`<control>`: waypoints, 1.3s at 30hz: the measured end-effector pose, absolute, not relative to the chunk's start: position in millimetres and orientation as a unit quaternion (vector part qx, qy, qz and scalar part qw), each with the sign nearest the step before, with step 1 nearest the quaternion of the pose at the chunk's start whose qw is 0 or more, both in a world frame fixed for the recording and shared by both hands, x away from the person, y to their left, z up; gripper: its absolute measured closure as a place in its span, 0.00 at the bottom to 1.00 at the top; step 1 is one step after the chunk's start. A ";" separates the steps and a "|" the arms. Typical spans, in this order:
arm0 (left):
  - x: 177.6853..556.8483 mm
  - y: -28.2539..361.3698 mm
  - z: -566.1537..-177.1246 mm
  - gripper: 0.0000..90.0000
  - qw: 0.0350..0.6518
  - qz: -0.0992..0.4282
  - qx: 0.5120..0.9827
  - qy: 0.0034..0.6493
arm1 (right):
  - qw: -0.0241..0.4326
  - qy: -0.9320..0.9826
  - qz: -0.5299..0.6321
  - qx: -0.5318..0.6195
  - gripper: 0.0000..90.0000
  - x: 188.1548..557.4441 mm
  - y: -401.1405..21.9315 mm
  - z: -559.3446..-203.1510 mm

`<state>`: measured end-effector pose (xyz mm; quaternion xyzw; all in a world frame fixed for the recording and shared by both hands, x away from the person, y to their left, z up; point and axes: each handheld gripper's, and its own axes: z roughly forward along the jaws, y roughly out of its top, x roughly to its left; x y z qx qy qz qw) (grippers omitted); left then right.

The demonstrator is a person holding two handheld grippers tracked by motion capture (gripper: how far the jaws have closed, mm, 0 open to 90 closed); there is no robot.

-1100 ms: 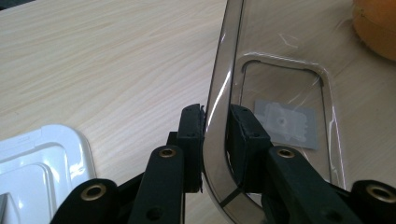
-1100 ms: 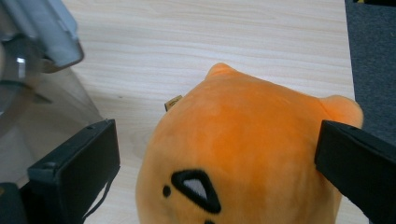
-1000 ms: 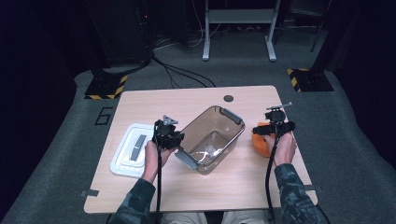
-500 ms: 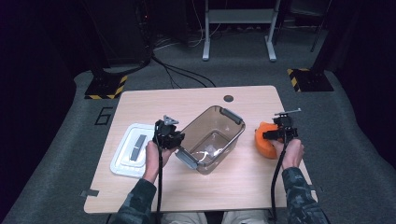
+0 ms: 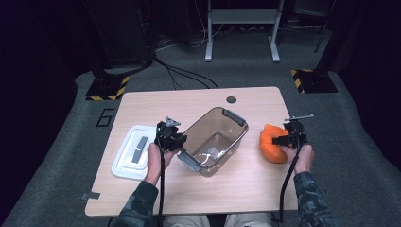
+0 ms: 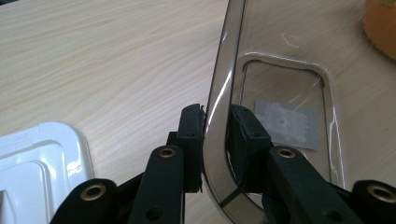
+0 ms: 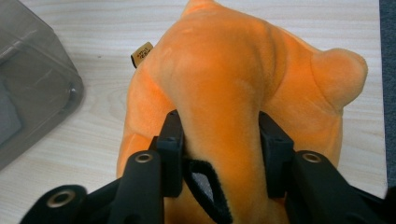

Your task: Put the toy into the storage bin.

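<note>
A clear brownish plastic bin (image 5: 226, 124) stands in the middle of the wooden table (image 5: 189, 101). My left gripper (image 5: 176, 142) is shut on the bin's near-left rim; in the left gripper view the jaws pinch the bin wall (image 6: 217, 93), one inside and one outside. At the table's right lies an orange plush toy (image 5: 269, 143). My right gripper (image 5: 280, 140) is shut on it, and in the right gripper view the plush toy (image 7: 224, 60) bulges up between the jaws of the right gripper (image 7: 219, 133).
A white lid (image 5: 130, 153) lies flat left of the bin, close to my left hand. A grey label (image 6: 287, 123) sits on the bin's floor. A dark grommet (image 5: 231, 100) marks the table's far edge. The plush lies near the right edge.
My right hand and gripper have shifted a little right and toward the near edge while holding the plush. The left gripper and bin have stayed put.
</note>
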<state>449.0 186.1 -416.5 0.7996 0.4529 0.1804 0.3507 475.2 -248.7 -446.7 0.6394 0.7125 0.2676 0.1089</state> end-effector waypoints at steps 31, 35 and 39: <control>451.0 182.6 -415.1 0.83 0.343 0.178 0.803 0.454 | 0.194 0.719 0.351 0.567 0.77 451.3 -241.5 -402.8; 451.2 182.7 -415.1 0.83 0.343 0.177 0.803 0.453 | 0.202 0.722 0.360 0.555 0.77 448.8 -236.3 -390.2; 451.1 182.8 -415.1 0.83 0.343 0.177 0.803 0.454 | 0.207 0.727 0.367 0.543 0.77 447.8 -231.4 -380.0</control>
